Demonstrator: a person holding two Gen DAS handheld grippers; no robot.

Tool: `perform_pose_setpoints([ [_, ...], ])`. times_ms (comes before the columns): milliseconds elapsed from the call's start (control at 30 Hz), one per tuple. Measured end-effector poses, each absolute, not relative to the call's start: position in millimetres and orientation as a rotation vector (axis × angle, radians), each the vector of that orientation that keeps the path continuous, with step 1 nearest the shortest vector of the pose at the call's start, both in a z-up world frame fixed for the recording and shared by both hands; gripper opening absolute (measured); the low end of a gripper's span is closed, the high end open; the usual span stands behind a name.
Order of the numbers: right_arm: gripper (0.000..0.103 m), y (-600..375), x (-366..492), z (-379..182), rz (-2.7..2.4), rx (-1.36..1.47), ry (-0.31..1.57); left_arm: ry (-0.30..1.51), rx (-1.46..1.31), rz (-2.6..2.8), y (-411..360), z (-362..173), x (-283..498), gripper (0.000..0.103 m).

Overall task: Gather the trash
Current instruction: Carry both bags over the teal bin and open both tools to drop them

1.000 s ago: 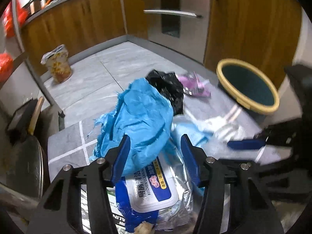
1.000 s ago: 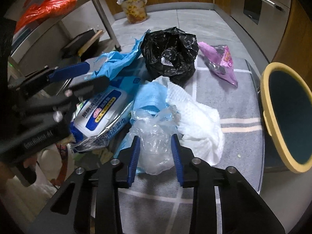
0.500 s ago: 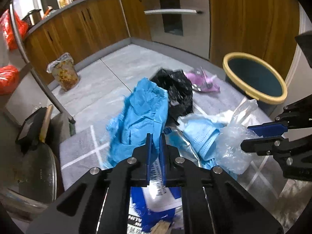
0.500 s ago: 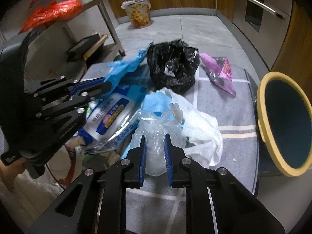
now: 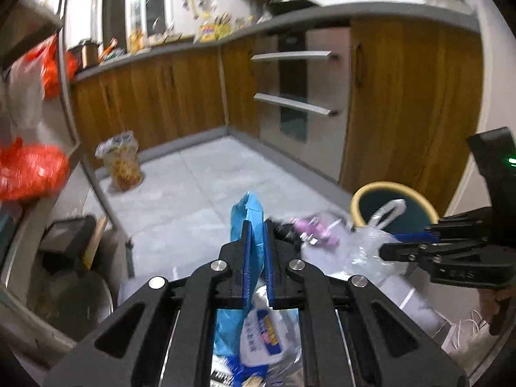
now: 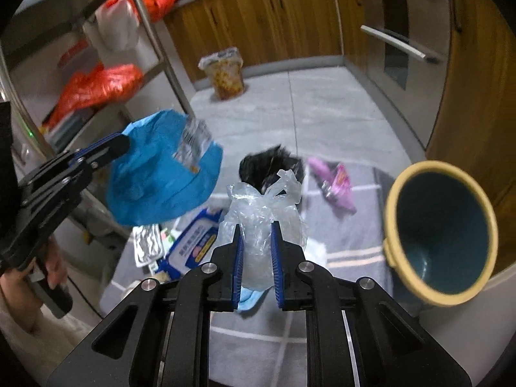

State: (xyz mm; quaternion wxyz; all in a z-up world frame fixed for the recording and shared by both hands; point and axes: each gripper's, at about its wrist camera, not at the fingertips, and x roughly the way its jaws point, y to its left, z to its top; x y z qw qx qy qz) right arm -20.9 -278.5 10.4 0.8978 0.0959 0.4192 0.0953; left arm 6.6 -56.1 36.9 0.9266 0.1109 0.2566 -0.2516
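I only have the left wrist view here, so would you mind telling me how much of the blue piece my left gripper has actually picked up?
Observer: From the right wrist view, the whole blue bag hangs clear of the floor from the left gripper, with a crinkled silvery scrap clinging to its front.
Operator: Thank you. Is the right gripper's grip on the clear bag sound?
Observer: The right gripper is shut on the clear plastic bag, pads pressing its lower body, knotted handles standing above.
Operator: And is the bin empty?
Observer: The right view looks straight into the yellow-rimmed bin; its dark teal inside shows no trash.
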Motion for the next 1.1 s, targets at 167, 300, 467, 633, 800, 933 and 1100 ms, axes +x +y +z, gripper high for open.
perform_pose_setpoints([
  [167, 0.017, -320, -19, 23, 0.096, 0.218, 0.826, 0.48, 0.23, -0.615, -98, 58, 1, 0.007],
  [300, 0.017, -367, -19, 28, -0.028, 0.245, 0.806, 0.473, 0.213, -0.734, -142, 72, 4, 0.007],
  [467, 0.017, -412, -19, 21, -0.191, 0.209, 0.817, 0.523, 0.163, -0.872, -201, 72, 20, 0.007],
  [633, 0.017, -444, -16, 1, -0.242, 0.19, 0.862, 0.59, 0.19, -0.937, -261, 49, 42, 0.007],
  [800, 0.017, -461, -13, -24, -0.256, 0.198, 0.931, 0.685, 0.137, -0.959, -301, 21, 71, 0.007],
  [933, 0.017, -475, -16, -39, -0.275, 0.242, 0.969, 0.71, 0.145, -0.968, -326, 6, 83, 0.007],
  [1100, 0.022, -478, -14, -45, -0.306, 0.227, 0.994, 0.687, 0.219, -1.002, -344, 3, 74, 0.007],
])
